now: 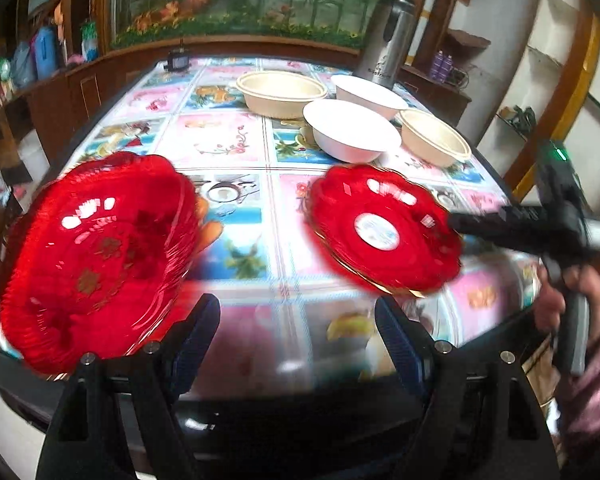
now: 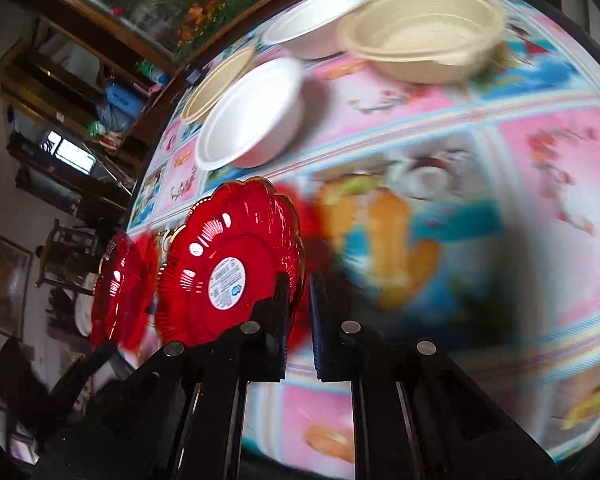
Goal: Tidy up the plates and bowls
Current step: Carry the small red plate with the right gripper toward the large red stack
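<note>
Right gripper clamped on the rim of a red scalloped plate, carried tilted, its labelled underside showing, above the patterned tablecloth. Left gripper spread wide, empty. Beyond the held plate, four bowls: white, white, beige, beige. To its left, a second red plate, blurred, hard to tell whether resting or raised. Tablecloth pictures smeared by motion.

The right gripper has its jaws clamped, while the left gripper hangs with jaws wide apart.
</note>
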`<state>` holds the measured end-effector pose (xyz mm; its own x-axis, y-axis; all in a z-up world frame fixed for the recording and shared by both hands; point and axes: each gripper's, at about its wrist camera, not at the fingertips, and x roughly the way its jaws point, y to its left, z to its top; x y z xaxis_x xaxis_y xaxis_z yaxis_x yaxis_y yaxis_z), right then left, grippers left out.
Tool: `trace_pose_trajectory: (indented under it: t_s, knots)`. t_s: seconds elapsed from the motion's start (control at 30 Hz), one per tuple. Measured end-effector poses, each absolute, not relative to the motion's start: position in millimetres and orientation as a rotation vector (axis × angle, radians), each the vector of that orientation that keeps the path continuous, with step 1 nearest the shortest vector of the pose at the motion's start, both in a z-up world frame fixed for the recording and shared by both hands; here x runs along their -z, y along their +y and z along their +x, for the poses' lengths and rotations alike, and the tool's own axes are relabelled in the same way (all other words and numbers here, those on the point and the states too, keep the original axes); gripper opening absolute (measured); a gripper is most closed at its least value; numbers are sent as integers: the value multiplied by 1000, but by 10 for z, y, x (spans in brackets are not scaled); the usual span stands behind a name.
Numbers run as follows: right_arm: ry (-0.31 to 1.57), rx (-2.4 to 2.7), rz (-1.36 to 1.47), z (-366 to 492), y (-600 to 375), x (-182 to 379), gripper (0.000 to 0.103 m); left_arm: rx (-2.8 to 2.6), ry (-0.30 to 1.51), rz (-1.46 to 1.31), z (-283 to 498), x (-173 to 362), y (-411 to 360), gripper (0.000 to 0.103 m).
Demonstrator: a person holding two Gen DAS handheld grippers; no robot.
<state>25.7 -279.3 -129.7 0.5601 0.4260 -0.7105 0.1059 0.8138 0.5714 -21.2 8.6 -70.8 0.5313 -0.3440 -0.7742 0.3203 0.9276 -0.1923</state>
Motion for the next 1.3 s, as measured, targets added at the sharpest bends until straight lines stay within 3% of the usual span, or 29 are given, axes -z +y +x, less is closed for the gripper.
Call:
trace_pose_trajectory:
  t_s: [0.43,0.93,1.03,1.13,1.2,1.3]
  knots:
    - [962,-269,685,228,-2969,1305,9,374,1115,-275,508,771,-58,80]
    - [980,-259,728,358,-2938,1353,11,383,1268,-276,755,977,-387,78]
    - [1002,-263,773,394,-2933,1417,11,365,1282,-290,780,1026,-361,65]
    - [1014,-244,812,395,-2947,1474,11,371,1288,-275,779,1069,-379,45]
    - [1009,-247,830,383,-2950,1480,11,373,1288,-282,774,1085,-374,26]
    - [1011,-243,840,378,-2947,1482,11,377,1286,-286,766,1100,-376,22]
